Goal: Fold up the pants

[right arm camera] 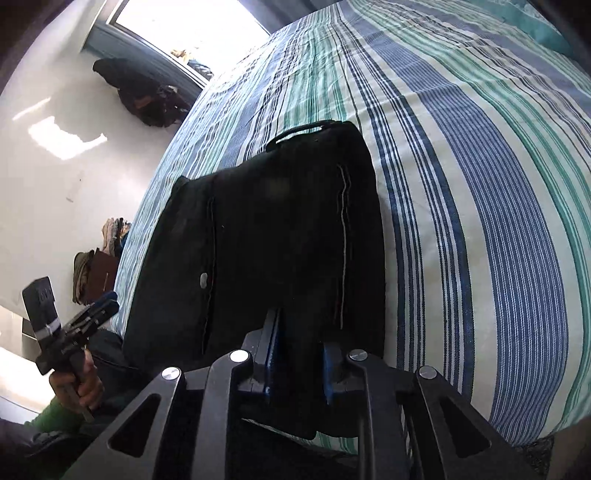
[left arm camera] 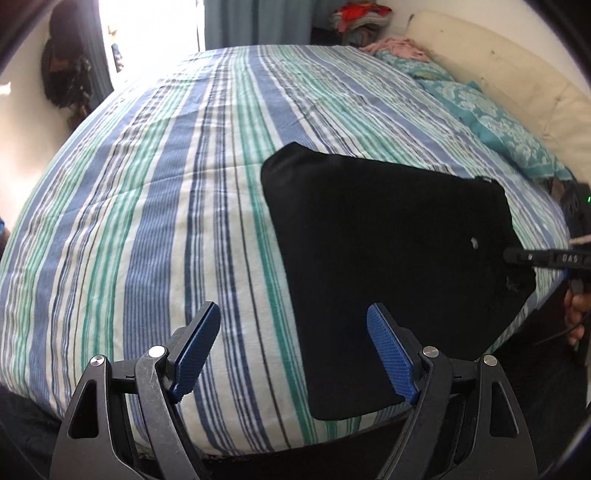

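The black pants (left arm camera: 388, 258) lie folded into a thick rectangular stack on the striped bed near its front right corner. My left gripper (left arm camera: 295, 350) is open and empty, its blue pads held just off the stack's near left edge. In the right wrist view my right gripper (right arm camera: 301, 354) is shut on the near edge of the pants (right arm camera: 266, 229); the cloth fills the gap between its blue pads. The right gripper also shows in the left wrist view (left arm camera: 517, 255) at the stack's right edge. The left gripper shows in the right wrist view (right arm camera: 99, 306), off the bed's side.
The striped blue, green and white bedspread (left arm camera: 166, 192) covers the bed. Teal pillows (left arm camera: 491, 122) and a cream headboard (left arm camera: 517, 77) lie at the far right. A pile of clothes (left arm camera: 362, 18) sits beyond the bed. Dark bags (right arm camera: 147, 99) and folded clothes (right arm camera: 96, 273) are on the white floor.
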Available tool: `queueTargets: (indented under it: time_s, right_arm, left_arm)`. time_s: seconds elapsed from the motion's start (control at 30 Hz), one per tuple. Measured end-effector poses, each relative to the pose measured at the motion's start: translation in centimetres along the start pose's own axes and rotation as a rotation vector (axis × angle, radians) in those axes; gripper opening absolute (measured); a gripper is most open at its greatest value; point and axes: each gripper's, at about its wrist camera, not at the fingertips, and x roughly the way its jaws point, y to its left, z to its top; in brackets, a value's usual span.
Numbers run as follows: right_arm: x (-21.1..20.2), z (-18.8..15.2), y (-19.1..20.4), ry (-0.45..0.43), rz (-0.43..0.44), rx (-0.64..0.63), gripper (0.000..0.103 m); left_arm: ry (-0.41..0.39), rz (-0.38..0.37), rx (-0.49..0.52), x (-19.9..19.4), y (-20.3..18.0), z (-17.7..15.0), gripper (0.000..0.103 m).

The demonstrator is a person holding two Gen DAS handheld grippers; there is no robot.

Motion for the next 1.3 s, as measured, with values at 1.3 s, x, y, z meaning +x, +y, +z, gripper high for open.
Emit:
queueTargets:
  time_s: [1.3]
  right_arm:
    - [-2.9, -6.2, 8.5, -0.194, -0.377, -0.123, 0.064]
  left_arm:
    - [0.082, 0.116, 0.106, -0.3, -4.0, -1.8, 0.088]
